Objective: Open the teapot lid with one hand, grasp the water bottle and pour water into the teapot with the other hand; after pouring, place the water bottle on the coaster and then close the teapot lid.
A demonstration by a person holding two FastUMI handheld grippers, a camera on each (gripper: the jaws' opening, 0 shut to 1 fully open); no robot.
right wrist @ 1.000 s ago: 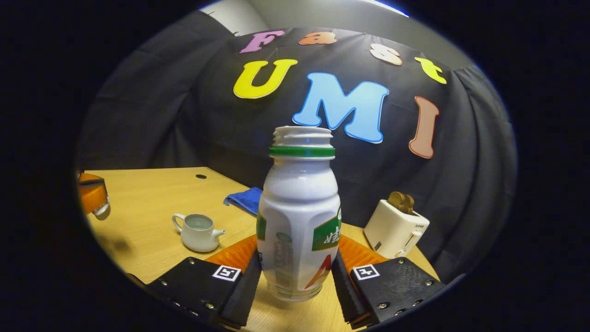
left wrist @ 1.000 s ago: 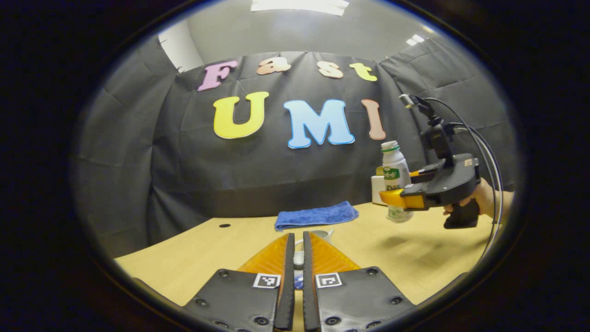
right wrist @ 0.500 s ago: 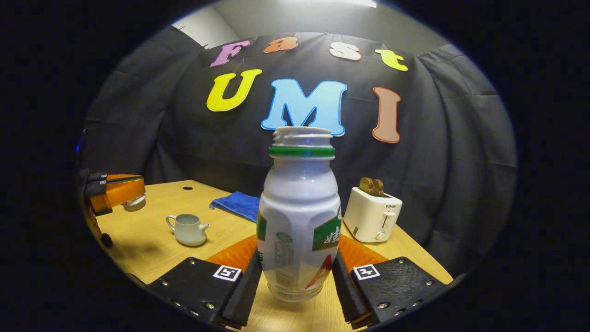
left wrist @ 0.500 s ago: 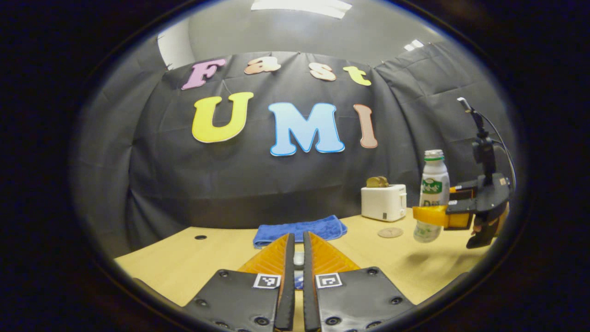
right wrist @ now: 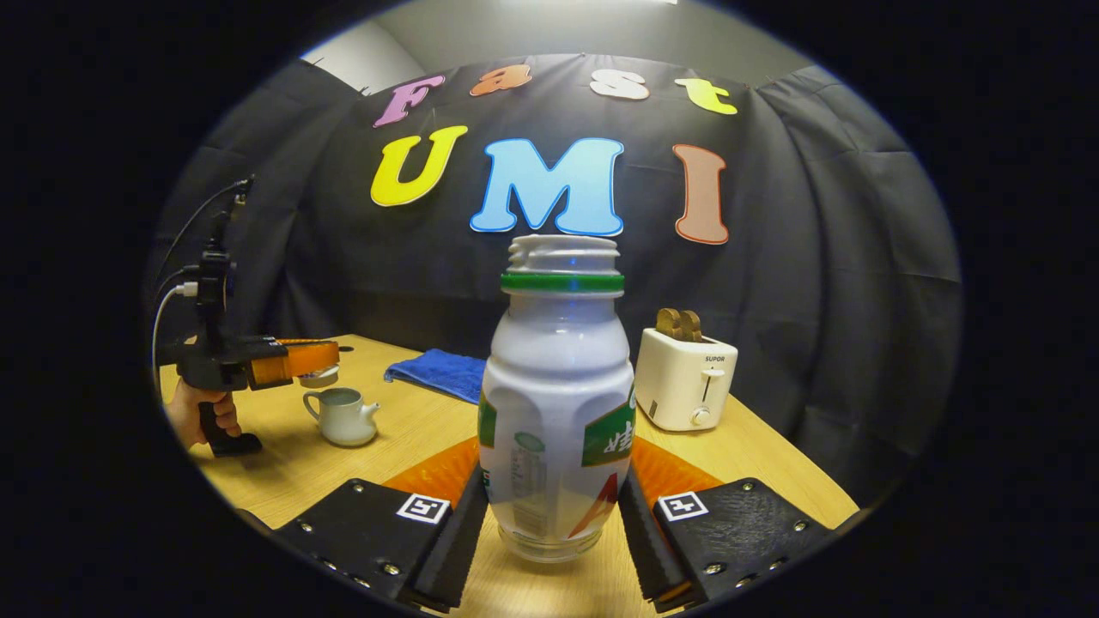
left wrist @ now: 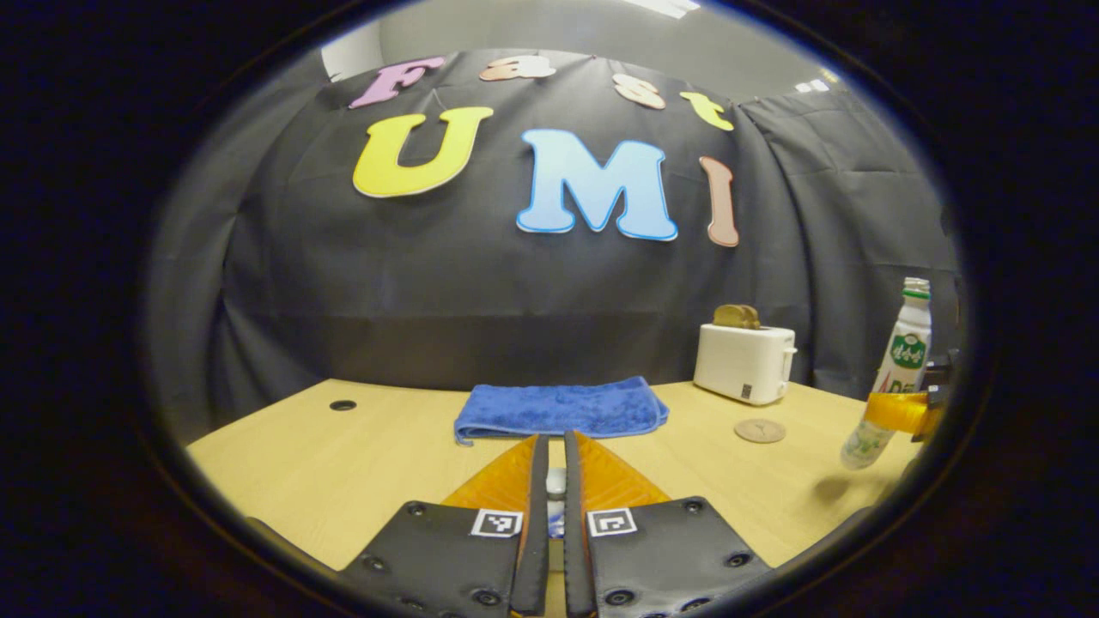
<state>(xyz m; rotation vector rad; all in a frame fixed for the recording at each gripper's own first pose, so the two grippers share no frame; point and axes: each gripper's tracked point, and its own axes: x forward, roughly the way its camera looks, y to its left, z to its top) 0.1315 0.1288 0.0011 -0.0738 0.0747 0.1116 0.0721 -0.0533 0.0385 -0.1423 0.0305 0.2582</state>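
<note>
Right gripper point(right wrist: 554, 524): fingers clamped on both sides of the uncapped water bottle point(right wrist: 556, 403), upright, lifted off the counter point(right wrist: 403, 429).
Left gripper point(left wrist: 549, 489): fingers nearly closed on a small pale piece, the teapot lid point(left wrist: 556, 482).
Right gripper view: open teapot point(right wrist: 341, 416) on the counter, lid held just above it; blue cloth point(right wrist: 438, 373); toaster point(right wrist: 683, 380).
Left gripper view: round coaster point(left wrist: 760, 430) between toaster and bottle, bare.

"SUPOR" on toaster point(right wrist: 684, 380) front; bottle point(right wrist: 556, 403) label chars unreadable.
</note>
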